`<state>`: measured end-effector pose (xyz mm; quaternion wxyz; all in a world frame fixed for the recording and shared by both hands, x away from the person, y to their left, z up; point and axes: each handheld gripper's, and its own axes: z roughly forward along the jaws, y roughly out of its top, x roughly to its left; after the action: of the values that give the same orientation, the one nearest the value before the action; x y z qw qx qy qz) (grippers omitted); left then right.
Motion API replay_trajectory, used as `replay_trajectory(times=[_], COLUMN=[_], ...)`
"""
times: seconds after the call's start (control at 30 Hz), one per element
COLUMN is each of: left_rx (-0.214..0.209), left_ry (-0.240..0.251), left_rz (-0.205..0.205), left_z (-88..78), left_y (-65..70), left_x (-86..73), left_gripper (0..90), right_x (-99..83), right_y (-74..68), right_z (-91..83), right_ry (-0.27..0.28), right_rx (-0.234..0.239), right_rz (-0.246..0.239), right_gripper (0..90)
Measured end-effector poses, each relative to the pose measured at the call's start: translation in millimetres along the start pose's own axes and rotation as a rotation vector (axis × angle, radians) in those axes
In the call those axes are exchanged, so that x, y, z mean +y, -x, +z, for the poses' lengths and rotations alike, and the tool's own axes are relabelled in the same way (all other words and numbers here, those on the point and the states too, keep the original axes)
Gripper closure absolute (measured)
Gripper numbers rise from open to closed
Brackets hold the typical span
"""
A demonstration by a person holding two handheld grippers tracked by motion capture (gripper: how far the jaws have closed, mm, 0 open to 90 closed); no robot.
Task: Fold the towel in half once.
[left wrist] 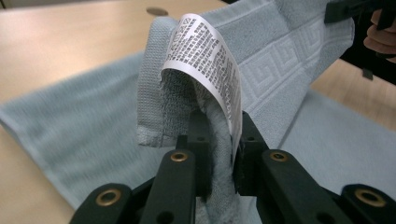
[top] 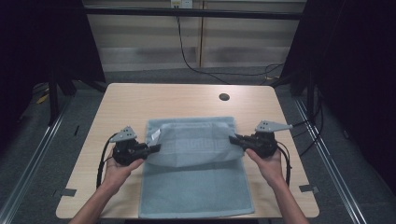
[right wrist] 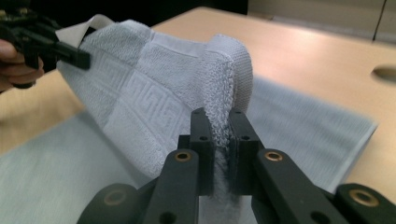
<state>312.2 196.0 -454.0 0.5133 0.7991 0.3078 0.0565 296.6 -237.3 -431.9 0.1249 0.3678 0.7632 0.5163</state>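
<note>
A pale blue-grey towel [top: 194,186] lies on the wooden table [top: 140,100], its far part lifted and folded over toward the person. My left gripper [top: 156,148] is shut on the lifted edge's left corner, where a white printed care label [left wrist: 205,51] hangs over the jaws. In the left gripper view the towel [left wrist: 280,65] bunches between my left gripper [left wrist: 222,126]. My right gripper [top: 232,139] is shut on the right corner. The right gripper view has the hem of the towel [right wrist: 140,93] pinched in my right gripper [right wrist: 219,116]. A patterned band runs between the two corners.
A dark round cable hole [top: 224,97] sits in the table near its far edge. Bare wood lies left and right of the towel. Black cables [top: 187,56] run on the floor beyond the table, with dark curtains on both sides.
</note>
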Motion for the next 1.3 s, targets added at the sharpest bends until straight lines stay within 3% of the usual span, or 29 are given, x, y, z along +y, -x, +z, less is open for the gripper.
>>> replay_trajectory(times=[0.17,0.2,0.27,0.53,0.67,0.83,0.9,1.1,1.3], left_rx=[-0.039,-0.047,-0.056,-0.142,-0.151,-0.115,-0.072,0.008,0.036], left_ry=[-0.027,-0.036,-0.056,-0.107,-0.046,0.03,0.023,-0.028,-0.068], left_rz=[0.034,0.034,0.046,0.055,0.04,0.029,0.029,-0.045,-0.067], left_z=[-10.3,-12.8,-18.1,-35.2,-51.6,-60.1,-53.8,-27.3,-5.8], left_y=[15.4,18.6,24.1,43.3,49.2,40.2,31.7,0.1,-18.2], left_x=[-20.5,-24.5,-34.2,-61.8,-59.1,-43.1,-37.2,-27.3,-18.1], left_gripper=[76.5,74.3,72.9,64.1,56.4,54.4,54.5,54.7,50.6], right_x=[-30.2,-38.0,-41.3,-85.6,-94.0,-81.5,-76.0,-61.8,-42.3], right_y=[-15.9,-23.7,-26.2,-48.8,-61.5,-56.3,-49.8,-27.2,-5.8], right_z=[-12.7,-19.7,-22.9,-50.9,-65.7,-83.7,-80.4,-41.8,-0.4], right_ry=[-0.032,-0.061,-0.063,-0.108,-0.108,-0.021,-0.021,-0.054,-0.094], right_rx=[0.039,0.046,0.05,0.114,0.108,0.06,0.049,0.042,0.009], right_rz=[0.003,-0.009,-0.008,0.046,0.037,0.037,0.038,0.031,0.026], right_gripper=[77.8,73.8,73.5,71.7,69.4,67.5,66.9,65.3,58.4])
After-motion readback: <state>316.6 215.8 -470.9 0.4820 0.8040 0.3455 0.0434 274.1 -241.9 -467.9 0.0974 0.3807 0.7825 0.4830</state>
